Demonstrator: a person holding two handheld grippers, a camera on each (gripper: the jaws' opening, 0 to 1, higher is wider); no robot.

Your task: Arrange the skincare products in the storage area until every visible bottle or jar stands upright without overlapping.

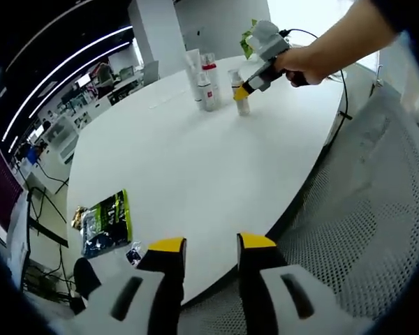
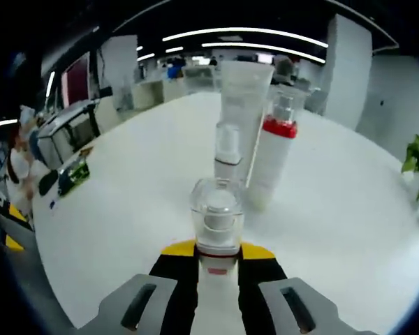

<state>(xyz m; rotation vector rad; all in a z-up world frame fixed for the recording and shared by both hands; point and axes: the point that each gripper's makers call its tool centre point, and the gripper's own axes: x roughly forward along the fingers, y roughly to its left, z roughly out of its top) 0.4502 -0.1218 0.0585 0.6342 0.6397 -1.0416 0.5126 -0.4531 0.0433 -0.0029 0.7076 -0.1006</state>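
Four skincare items stand upright, long axes vertical, caps up, on the white table (image 1: 195, 167): one clear-capped bottle (image 2: 217, 223) pinched between the right gripper (image 2: 217, 259) jaws, with one small pump bottle (image 2: 228, 153), one tall white tube (image 2: 244, 98) and one red-collared bottle (image 2: 272, 157) close behind it. One green packet (image 1: 106, 222) lies well apart at the table's near edge. Left gripper (image 1: 211, 255) jaws spread, holding nothing, over that edge beside a mesh chair (image 1: 363, 230).

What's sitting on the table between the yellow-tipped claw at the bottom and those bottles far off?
Nothing: in the left gripper view, bare white table stretches from the left gripper to the bottles.
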